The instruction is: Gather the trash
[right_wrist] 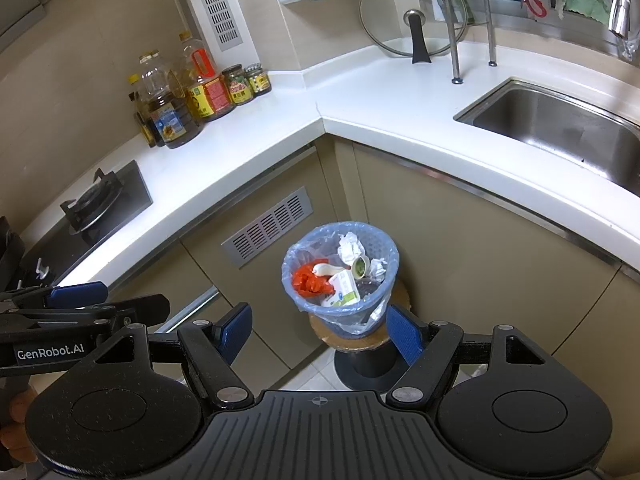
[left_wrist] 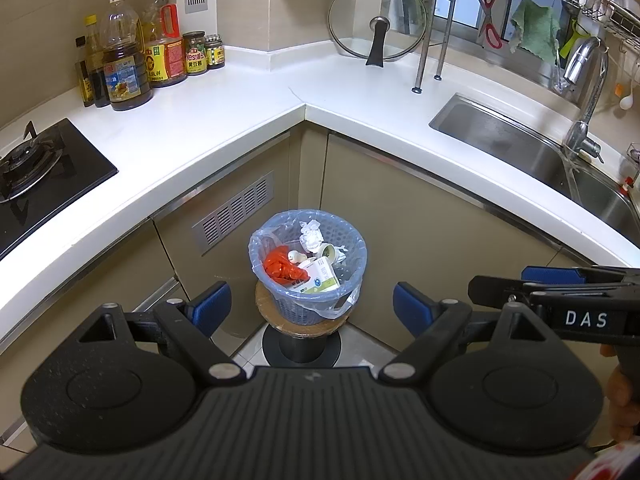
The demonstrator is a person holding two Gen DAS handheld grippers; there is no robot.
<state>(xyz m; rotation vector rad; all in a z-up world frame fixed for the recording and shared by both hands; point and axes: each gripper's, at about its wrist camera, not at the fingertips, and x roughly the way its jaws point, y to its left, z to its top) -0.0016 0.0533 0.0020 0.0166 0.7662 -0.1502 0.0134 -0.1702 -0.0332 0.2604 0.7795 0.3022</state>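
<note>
A blue mesh trash basket (left_wrist: 310,308) lined with a clear plastic bag stands on a round stool in the corner below the counter. It holds a red bag (left_wrist: 280,266), a white and green box (left_wrist: 318,280), crumpled paper (left_wrist: 310,234) and a small cup. My left gripper (left_wrist: 312,306) is open and empty, high above and in front of the basket. My right gripper (right_wrist: 320,330) is open and empty, also above the basket (right_wrist: 340,320). The right gripper shows at the right edge of the left wrist view (left_wrist: 552,280); the left shows at the left edge of the right wrist view (right_wrist: 76,294).
A white L-shaped counter (left_wrist: 224,120) wraps the corner. A gas hob (left_wrist: 36,168) is at left, oil bottles and jars (left_wrist: 128,64) at the back, a steel sink (left_wrist: 520,148) with tap at right, a glass lid (left_wrist: 376,20) by the wall. Beige cabinets (left_wrist: 420,216) flank the basket.
</note>
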